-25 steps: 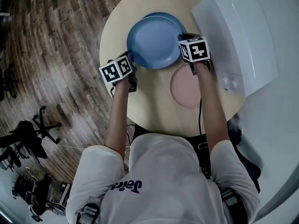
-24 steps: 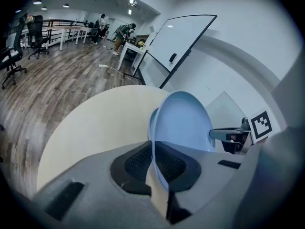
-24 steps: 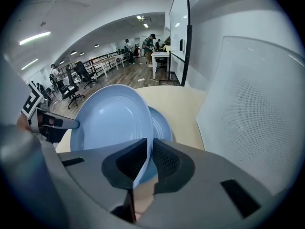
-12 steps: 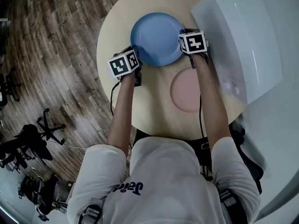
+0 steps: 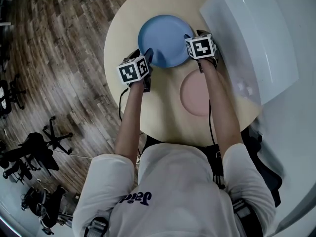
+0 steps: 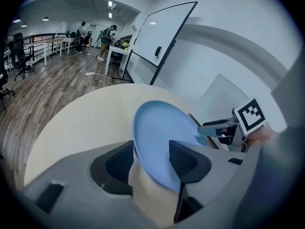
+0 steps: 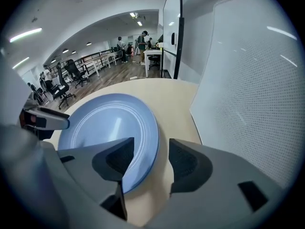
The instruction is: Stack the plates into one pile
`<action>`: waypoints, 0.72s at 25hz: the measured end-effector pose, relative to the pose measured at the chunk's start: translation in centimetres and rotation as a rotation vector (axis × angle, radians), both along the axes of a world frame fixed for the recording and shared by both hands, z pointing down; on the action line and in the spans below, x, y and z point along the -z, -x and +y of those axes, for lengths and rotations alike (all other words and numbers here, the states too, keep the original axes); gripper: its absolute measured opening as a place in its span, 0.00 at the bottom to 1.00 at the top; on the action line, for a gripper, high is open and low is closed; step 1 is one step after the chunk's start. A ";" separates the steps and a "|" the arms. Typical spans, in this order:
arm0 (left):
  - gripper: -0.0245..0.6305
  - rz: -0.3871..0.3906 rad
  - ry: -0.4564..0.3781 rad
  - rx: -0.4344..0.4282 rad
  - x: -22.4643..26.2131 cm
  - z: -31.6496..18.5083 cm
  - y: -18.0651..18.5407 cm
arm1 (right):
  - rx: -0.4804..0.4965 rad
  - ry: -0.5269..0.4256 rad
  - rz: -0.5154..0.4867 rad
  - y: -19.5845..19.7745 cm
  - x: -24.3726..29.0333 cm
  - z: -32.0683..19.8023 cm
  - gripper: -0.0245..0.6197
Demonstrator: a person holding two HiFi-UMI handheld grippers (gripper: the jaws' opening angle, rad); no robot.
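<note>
A blue plate (image 5: pixel 165 40) lies on the round wooden table (image 5: pixel 123 28), so squarely over what is under it that only one blue disc shows. My left gripper (image 5: pixel 148 58) is at its near left rim and its jaws are opening. The rim (image 6: pixel 162 137) passes between them without being pressed. At the plate's right rim, my right gripper (image 5: pixel 189 38) is opening too, with the plate edge (image 7: pixel 109 123) in its gap. A pink plate (image 5: pixel 196 93) rests flat on the table nearer the person, beside the right forearm.
A large white panel (image 5: pixel 252 38) leans over the table's right side, close to the right gripper. Beyond the table's left edge is wooden floor (image 5: pixel 54 58), with office chairs (image 5: pixel 29 147) lower left. In the left gripper view a whiteboard (image 6: pixel 162 37) stands behind the table.
The blue plate that both grippers carried, offset over a second blue plate, has shifted away from the person and now sits squarely on it. Both hands followed it slightly.
</note>
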State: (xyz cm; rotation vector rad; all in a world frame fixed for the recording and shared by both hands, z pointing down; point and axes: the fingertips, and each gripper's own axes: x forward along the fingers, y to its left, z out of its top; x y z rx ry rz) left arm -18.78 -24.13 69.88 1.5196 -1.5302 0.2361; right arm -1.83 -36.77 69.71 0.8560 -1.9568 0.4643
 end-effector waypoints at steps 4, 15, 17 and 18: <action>0.38 -0.015 -0.009 -0.015 1.4 1.8 -0.6 | 0.003 -0.015 -0.059 -0.6 1.9 2.6 0.38; 0.38 -0.023 -0.011 -0.167 4.0 9.0 -6.4 | -0.061 -0.049 -0.180 -6.6 5.5 13.5 0.38; 0.38 -0.006 -0.023 -0.207 4.4 9.9 -8.3 | -0.095 -0.042 -0.184 -8.5 5.7 15.2 0.38; 0.38 -0.002 -0.028 -0.230 4.5 10.2 -9.3 | -0.114 -0.040 -0.187 -9.5 5.7 16.0 0.38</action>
